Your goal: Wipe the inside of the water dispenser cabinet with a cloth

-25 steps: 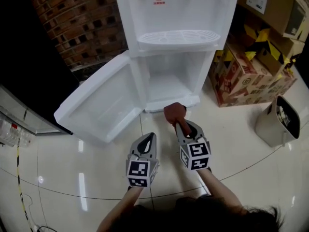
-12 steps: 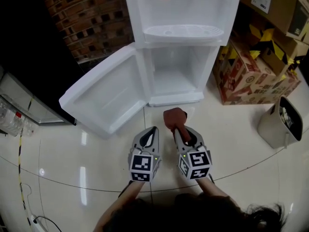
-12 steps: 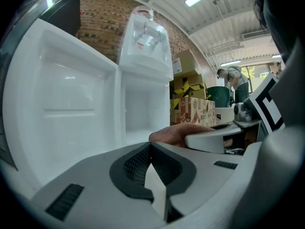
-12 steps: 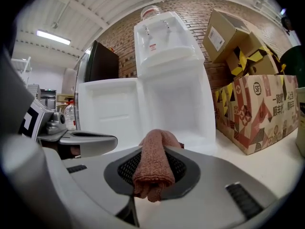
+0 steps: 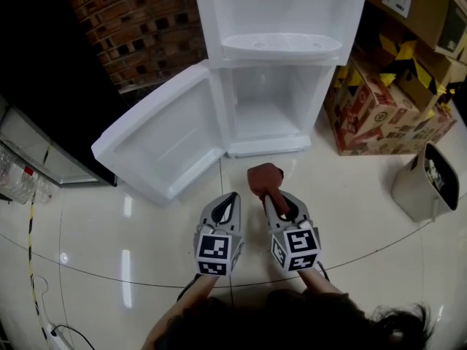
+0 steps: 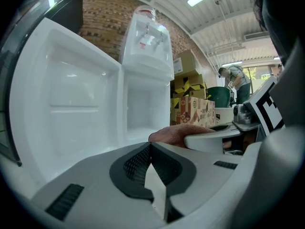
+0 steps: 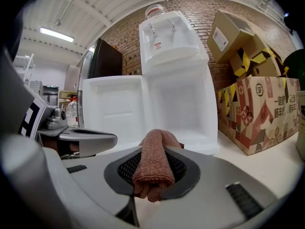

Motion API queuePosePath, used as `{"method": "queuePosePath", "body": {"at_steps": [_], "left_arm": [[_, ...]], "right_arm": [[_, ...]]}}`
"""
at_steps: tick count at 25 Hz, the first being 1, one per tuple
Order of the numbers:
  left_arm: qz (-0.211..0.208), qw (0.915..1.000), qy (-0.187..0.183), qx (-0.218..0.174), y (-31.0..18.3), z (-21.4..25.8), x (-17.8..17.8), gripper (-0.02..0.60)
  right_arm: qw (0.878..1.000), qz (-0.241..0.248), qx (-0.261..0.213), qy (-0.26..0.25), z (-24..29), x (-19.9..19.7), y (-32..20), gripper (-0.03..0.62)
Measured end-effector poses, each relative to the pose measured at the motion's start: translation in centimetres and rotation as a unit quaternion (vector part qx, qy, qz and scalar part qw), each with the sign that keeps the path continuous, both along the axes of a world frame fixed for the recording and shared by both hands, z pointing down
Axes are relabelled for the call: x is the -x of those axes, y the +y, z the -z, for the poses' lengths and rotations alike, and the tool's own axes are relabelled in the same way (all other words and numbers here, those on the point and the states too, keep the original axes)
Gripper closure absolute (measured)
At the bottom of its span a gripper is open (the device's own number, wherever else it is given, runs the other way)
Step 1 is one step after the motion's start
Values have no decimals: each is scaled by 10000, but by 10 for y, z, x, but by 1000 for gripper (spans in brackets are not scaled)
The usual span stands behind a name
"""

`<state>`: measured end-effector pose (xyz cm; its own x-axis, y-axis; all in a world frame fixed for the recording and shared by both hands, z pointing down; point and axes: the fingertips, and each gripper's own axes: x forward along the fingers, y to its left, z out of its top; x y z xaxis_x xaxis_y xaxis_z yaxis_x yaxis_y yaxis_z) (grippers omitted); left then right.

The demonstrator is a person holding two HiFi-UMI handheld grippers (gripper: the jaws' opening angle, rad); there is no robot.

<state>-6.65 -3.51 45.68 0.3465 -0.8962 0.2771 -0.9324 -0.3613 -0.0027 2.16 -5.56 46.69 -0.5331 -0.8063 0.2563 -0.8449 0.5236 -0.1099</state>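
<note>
Barely shifted: right tool (image 5: 271, 195) pinches cloth (image 5: 263, 178), left tool (image 5: 233, 196) pressed together; dispenser (image 5: 281, 9) top cropped.

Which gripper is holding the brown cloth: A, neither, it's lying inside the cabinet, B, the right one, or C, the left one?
B: the right gripper has its jaws clamped on the cloth, while the left gripper has its jaws together with nothing between them.
</note>
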Motion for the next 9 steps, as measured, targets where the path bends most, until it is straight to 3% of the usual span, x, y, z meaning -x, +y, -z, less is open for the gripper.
{"method": "queuePosePath", "body": {"at_steps": [9], "left_arm": [[-50,10000,-20,-9,5,5,-3,595]], "right_arm": [[10000,41,-49,30,3,1,3,513]]}}
